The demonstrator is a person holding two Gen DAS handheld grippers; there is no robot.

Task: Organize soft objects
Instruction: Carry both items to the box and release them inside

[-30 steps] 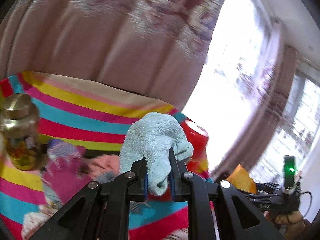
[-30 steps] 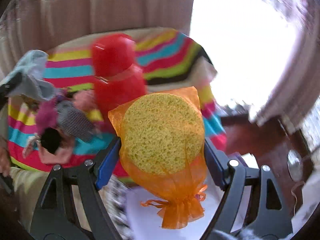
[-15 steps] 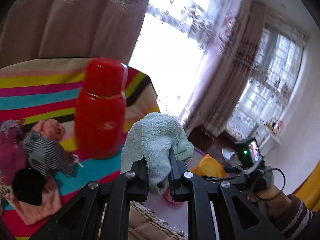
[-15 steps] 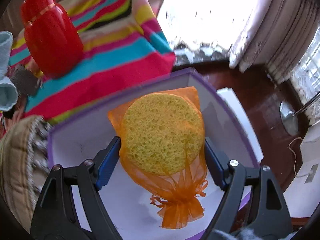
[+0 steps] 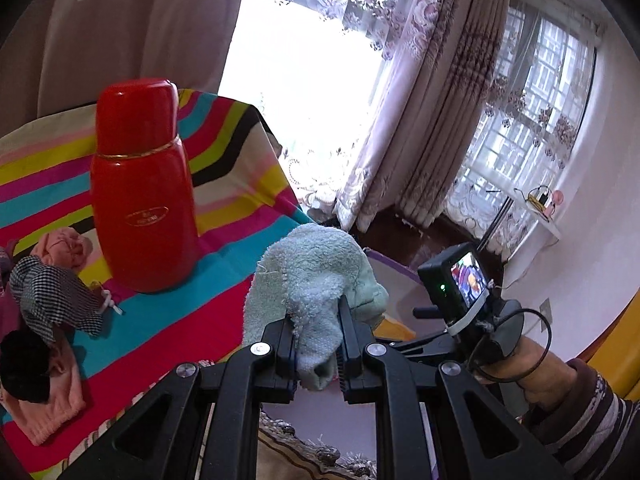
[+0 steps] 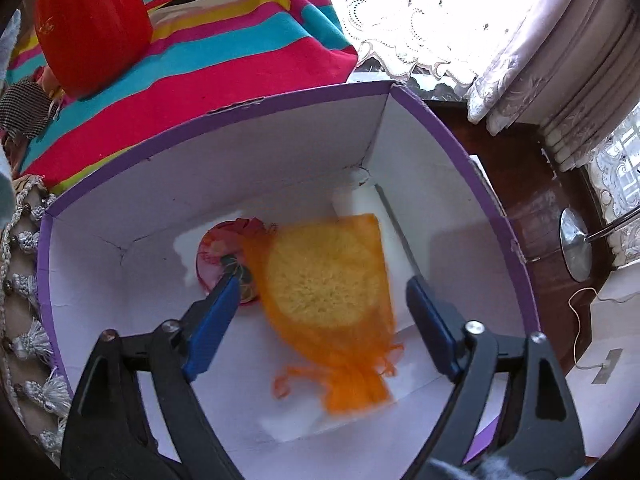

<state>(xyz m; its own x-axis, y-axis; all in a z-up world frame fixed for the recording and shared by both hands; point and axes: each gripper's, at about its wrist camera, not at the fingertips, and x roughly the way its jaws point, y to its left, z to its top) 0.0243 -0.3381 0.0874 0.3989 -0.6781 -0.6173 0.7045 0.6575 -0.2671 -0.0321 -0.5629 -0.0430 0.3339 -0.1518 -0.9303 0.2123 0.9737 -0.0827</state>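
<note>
My left gripper (image 5: 317, 314) is shut on a pale blue terry cloth (image 5: 310, 276), held above the near edge of the striped cover. My right gripper (image 6: 322, 276) hangs inside a purple-rimmed white box (image 6: 280, 104), its jaws opening. Between them, free of the blue pads (image 6: 212, 320), a yellow sponge in an orange mesh bag (image 6: 326, 276) is blurred as it drops toward the box floor. A small pink round thing (image 6: 218, 252) lies on that floor beside it. In the left wrist view the right gripper's camera (image 5: 460, 288) and a hand (image 5: 532, 368) show at right.
A red flask (image 5: 140, 188) stands on the striped cover (image 5: 172, 320). Left of it lie a checked cloth (image 5: 48, 296), a pink cloth (image 5: 60, 404) and a black ball (image 5: 24, 364). A tasselled cushion (image 6: 24, 300) borders the box. Curtains and a dark wooden floor (image 6: 516, 184) lie beyond.
The right gripper sank into the box and its jaws spread, and the bagged sponge slipped out of them. The left gripper swung right with the blue cloth still in it.
</note>
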